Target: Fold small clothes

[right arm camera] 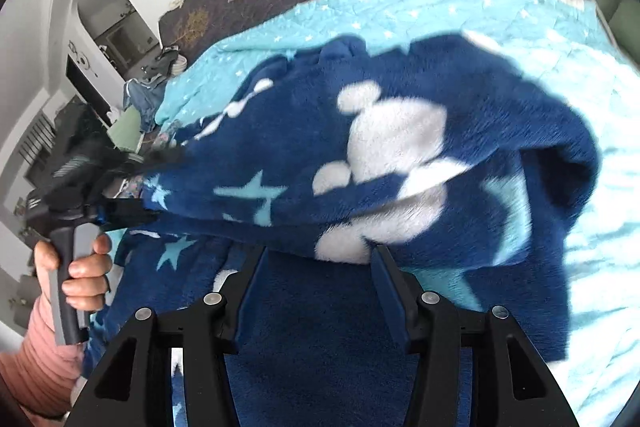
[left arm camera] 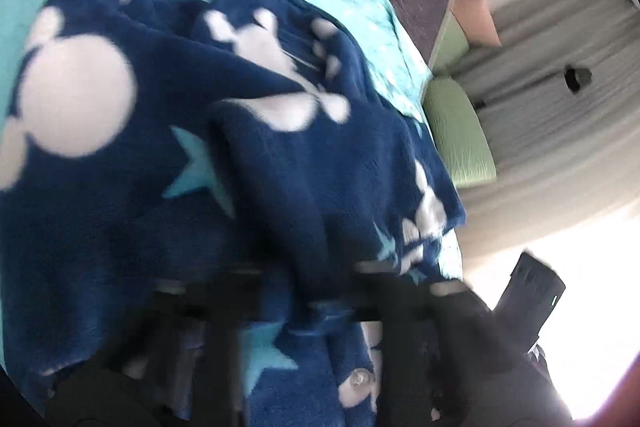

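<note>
Right claw (right arm camera: pixel 318 269): fingers spread apart, nothing between them. Left claw (right arm camera: pixel 160 187): closed on fabric, its handle gripped by the left hand (right arm camera: pixel 82 269), wrist in pink sleeve.

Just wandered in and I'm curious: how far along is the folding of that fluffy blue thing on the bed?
Early to midway, I'd guess. Done: the blue fleece garment lies on the turquoise quilt. In hand: the left gripper pinches its edge, lifting a flap across; the right gripper sits open, fleece between its jaws. Left: laying that flap flat and further folds; it is still bunched.
</note>
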Tool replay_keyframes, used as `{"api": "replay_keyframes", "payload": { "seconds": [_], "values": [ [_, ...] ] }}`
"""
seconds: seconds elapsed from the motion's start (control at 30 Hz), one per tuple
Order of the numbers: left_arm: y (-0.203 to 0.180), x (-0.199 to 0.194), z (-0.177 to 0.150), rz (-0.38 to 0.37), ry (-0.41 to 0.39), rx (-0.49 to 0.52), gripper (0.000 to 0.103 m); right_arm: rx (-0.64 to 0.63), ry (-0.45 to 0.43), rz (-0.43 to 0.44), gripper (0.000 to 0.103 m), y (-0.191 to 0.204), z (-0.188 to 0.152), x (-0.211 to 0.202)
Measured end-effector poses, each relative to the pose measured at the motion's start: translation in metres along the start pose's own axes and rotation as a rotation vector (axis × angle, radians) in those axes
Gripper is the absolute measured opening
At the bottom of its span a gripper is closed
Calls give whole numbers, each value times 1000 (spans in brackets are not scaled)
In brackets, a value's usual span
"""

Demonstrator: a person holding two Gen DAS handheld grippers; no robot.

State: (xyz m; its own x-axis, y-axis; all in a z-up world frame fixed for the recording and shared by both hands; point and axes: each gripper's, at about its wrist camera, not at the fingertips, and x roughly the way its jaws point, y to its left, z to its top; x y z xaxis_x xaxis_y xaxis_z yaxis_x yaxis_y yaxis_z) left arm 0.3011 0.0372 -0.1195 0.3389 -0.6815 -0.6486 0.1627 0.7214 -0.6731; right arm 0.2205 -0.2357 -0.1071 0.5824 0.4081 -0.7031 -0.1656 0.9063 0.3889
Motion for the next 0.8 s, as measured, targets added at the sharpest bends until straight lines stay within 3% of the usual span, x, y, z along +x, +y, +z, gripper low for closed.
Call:
{"api": "replay_keyframes", "payload": {
  "seconds": [0.1,0.3,0.5,0.53,0.63,0.67,0.73,0.8],
  "values": [
    [-17,-16,-3,30,-78,102,13,31,-53,-101,58,-21,5,-21],
    [-61,-51,13,-11,-171,227,12,183,-85,-296,59,-73,9,-40],
    [-108,-80,28,-20,-238,347,12,181,-19,-358,59,-79,22,-13],
    [-110,-84,29,-8,-252,360,12,183,-10,-392,59,-80,26,-8],
    [-106,-102,29,74,-294,408,12,212,-36,-601,61,-94,28,-14],
    [-97,-106,28,90,-289,408,12,231,-46,-584,67,-98,27,-17],
    [-79,-101,27,121,-258,388,12,292,-49,-500,68,-108,20,-26],
    [-60,-91,25,161,-225,362,12,265,-47,-490,68,-104,18,-29]
  ]
}}
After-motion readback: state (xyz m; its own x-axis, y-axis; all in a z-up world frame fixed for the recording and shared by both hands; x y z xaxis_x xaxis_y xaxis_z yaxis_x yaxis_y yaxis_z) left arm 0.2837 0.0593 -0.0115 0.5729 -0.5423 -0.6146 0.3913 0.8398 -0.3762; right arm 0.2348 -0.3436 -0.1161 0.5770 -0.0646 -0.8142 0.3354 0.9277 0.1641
